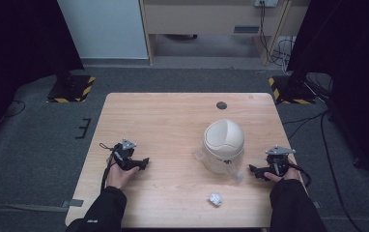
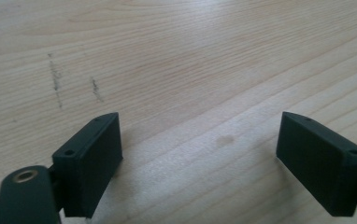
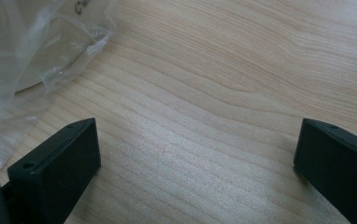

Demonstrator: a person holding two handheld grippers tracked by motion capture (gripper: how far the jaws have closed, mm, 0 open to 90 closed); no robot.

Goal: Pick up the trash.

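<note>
1. My left gripper (image 1: 144,163): jaws wide apart over bare desk (image 1: 173,116), near the left edge.
2. My right gripper (image 1: 253,170): jaws wide apart, nothing between them, by the right edge.
3. Bin (image 1: 223,145): domed, plastic-wrapped, right of centre, just beside the right gripper.
4. Paper wad (image 1: 215,198): near the front edge.

No legible text, brand or number found. Dark print on the clear plastic liner (image 3: 81,7) of the white bin (image 1: 223,145) is cut off and unreadable. Yellow-black hazard stripes edge the floor plates (image 1: 71,89).
</note>
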